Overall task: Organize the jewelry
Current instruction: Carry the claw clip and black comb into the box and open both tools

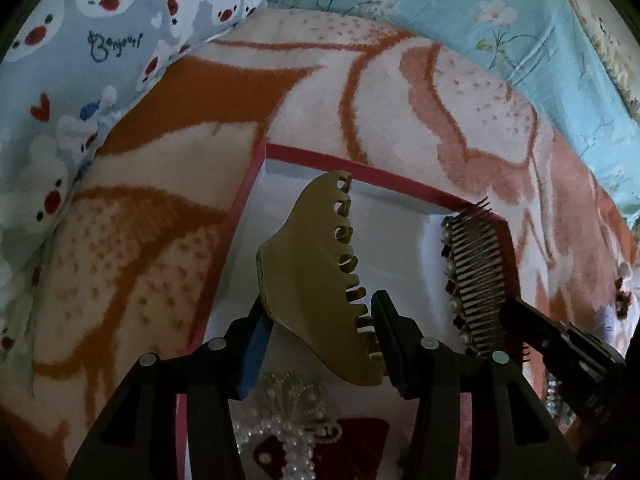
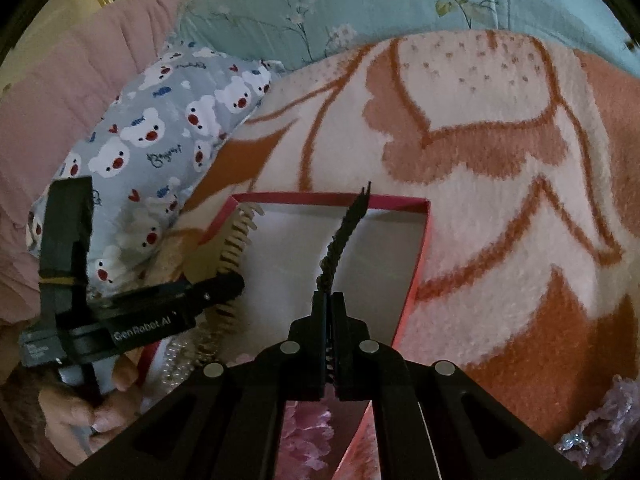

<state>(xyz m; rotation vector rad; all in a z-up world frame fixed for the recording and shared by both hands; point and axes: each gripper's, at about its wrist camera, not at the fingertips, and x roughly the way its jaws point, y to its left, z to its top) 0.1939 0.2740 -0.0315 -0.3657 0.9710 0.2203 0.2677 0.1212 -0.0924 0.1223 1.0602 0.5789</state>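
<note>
1. Your left gripper (image 1: 320,344) pinches the tan claw clip (image 1: 320,280) between its jaws, held over the red box (image 1: 256,184).
2. Your right gripper (image 2: 330,340) has its jaws pressed together on the dark comb (image 2: 344,236), which sticks out ahead of them above the box's white floor.
3. Below the left jaws, a pearl piece (image 1: 288,420) lies in the box.
4. The box sits on the blanket (image 2: 500,208).

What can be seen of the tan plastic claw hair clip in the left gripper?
The tan plastic claw hair clip is matte, smooth and curved, with a row of interlocking teeth along its right edge. Its claw looks closed. The left gripper is shut on its lower end, holding it tilted above the white interior of the red-rimmed box. From the right wrist view only its pale teeth show, near the box's left wall.
</note>
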